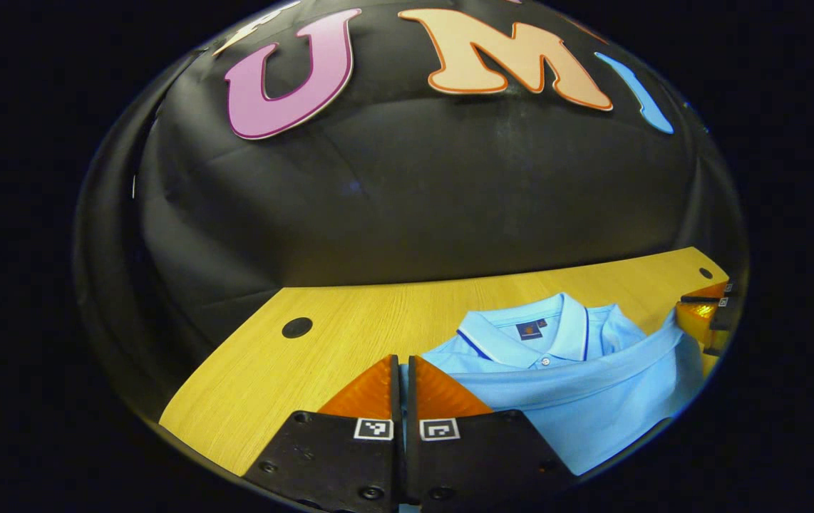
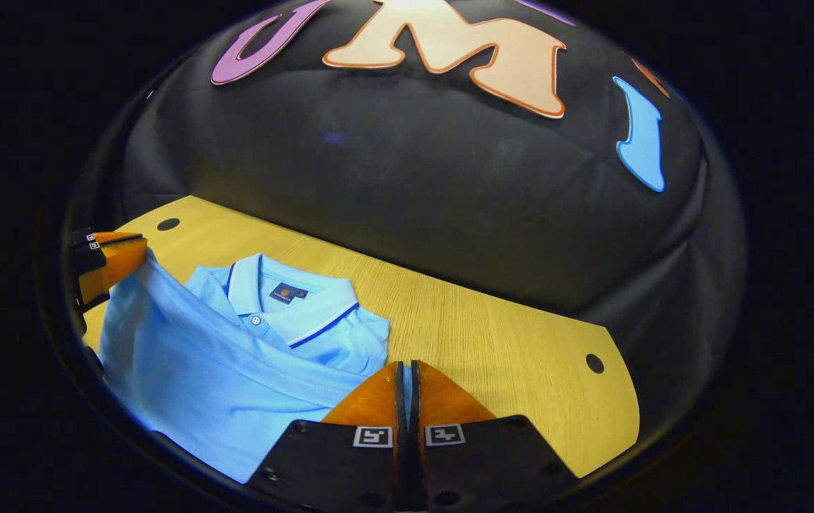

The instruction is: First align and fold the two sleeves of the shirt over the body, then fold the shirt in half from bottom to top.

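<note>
A light blue polo shirt (image 1: 578, 399) lies on the wooden table (image 1: 350, 335), its collar (image 1: 521, 335) toward the booth wall. My left gripper (image 1: 403, 367) is shut on a corner of the shirt's lower edge, and a sliver of blue cloth shows between its fingers. In the right gripper view, my right gripper (image 2: 407, 370) is shut on the other corner of the shirt (image 2: 222, 370). The held edge runs taut between the two grippers, raised over the body just short of the collar (image 2: 293, 306). Each gripper appears at the other's view edge: right (image 1: 699, 313), left (image 2: 118, 260).
The table (image 2: 492, 335) has round dark holes near its corners (image 1: 297, 327) (image 2: 594, 363). The black booth wall rises right behind the table's far edge. Bare wood lies to either side of the shirt.
</note>
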Demonstrator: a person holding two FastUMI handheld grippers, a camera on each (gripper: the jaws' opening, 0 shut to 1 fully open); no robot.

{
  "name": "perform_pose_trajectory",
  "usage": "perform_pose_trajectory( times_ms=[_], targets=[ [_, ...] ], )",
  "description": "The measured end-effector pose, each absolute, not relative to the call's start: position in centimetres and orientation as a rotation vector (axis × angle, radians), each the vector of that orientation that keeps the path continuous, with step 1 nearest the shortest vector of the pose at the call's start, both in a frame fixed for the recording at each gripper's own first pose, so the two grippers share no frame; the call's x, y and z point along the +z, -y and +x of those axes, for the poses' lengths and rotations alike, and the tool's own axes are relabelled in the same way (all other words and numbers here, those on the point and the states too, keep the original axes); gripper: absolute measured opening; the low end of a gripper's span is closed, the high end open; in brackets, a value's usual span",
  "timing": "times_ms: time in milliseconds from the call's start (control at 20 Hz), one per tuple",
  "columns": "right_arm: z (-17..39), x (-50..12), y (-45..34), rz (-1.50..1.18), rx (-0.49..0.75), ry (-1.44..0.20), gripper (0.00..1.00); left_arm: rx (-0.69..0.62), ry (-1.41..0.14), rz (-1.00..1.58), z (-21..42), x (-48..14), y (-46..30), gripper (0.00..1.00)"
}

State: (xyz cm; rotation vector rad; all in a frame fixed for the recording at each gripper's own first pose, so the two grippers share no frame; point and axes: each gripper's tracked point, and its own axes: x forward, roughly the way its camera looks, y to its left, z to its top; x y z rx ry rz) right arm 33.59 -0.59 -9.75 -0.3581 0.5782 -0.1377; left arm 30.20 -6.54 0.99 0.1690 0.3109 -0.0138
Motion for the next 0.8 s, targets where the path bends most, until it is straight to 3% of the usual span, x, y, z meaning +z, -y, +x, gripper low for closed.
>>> perform_pose_trajectory(
  times_ms=[200,300,350,400,500,550,800],
  targets=[
    [33.6,-11.4,0.2,-0.339,-0.121,-0.603,0.03,-0.019,-0.348,0.183,31.2,-1.0,6.9,0.0],
    [33.4,-11.7,0.4,-0.307,-0.112,-0.623,0.08,-0.023,-0.376,0.184,31.0,-1.8,7.1,0.04],
    [33.3,-11.8,0.3,-0.289,-0.103,-0.628,0.19,-0.02,-0.391,0.184,30.6,-2.0,7.0,0.06],
    [33.0,-11.7,0.8,-0.29,-0.122,-0.633,0.36,-0.013,-0.4,0.191,30.3,-2.0,6.7,0.29],
    [32.5,-11.5,1.0,-0.274,-0.122,-0.637,1.0,-0.014,-0.411,0.167,29.7,-1.8,6.7,0.76],
    [32.1,-11.3,1.0,-0.26,-0.122,-0.636,0.99,-0.02,-0.416,0.15,29.1,-1.5,6.8,1.0],
    [29.4,-8.5,1.7,-0.238,-0.113,-0.578,1.0,-0.053,-0.373,0.123,25.9,1.1,6.7,0.96]
  ],
)
